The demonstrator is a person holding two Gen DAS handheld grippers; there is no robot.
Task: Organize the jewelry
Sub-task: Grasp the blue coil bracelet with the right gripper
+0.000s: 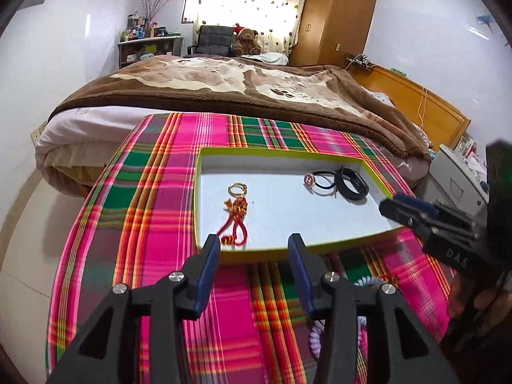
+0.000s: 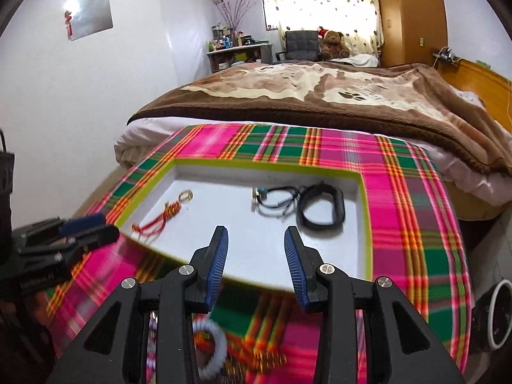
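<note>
A shallow white tray with a lime-green rim (image 1: pixel 281 152) (image 2: pixel 364 192) lies on the plaid cloth. Inside it are a red knotted tassel with a gold ring (image 1: pixel 235 211) (image 2: pixel 160 216), a black cord with a round "H" charm (image 1: pixel 321 182) (image 2: pixel 275 200) and a black wristband (image 1: pixel 353 185) (image 2: pixel 321 209). My left gripper (image 1: pixel 254 244) is open and empty above the tray's near rim, close to the tassel. My right gripper (image 2: pixel 256 236) is open and empty over the tray's near side; in the left wrist view it (image 1: pixel 398 204) reaches in from the right.
The plaid cloth (image 1: pixel 153 198) covers a table beside a bed with a brown blanket (image 1: pixel 224 83). Near the front lie a pale spiral hair tie (image 1: pixel 315 336), a white beaded bracelet (image 2: pixel 212 348) and more red and gold pieces (image 2: pixel 256 356). A drawer unit (image 1: pixel 457 176) stands at right.
</note>
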